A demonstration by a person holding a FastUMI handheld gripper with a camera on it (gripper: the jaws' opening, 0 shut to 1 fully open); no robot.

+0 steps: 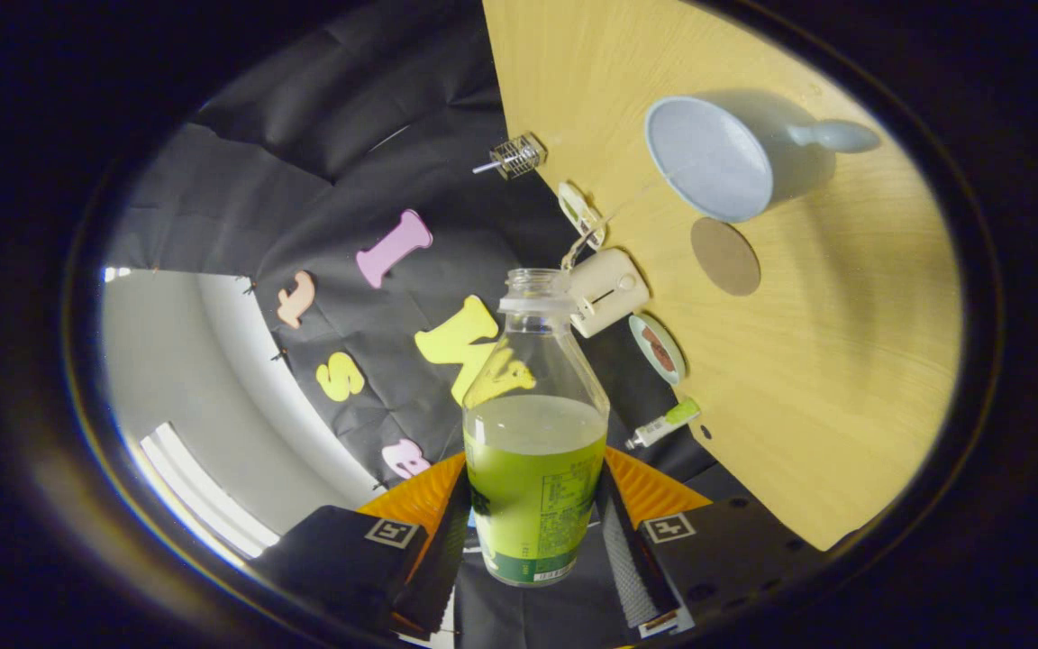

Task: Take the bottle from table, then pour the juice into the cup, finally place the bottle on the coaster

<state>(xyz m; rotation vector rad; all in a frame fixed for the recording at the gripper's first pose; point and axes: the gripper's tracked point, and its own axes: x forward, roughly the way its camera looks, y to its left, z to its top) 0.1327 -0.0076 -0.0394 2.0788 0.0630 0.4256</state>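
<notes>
Tool [532, 532] clenched on an uncapped juice bottle [532, 451], both fingers pressing its lower sides; green juice fills roughly the lower half. Beyond, on the tilted-looking wooden counter [843, 406], a pale blue cup [722, 158] stands beside a round brown coaster [725, 256].

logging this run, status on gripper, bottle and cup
Gripper shut on bottle, uncapped, lifted off table. Cup and coaster ahead, nothing between.
</notes>
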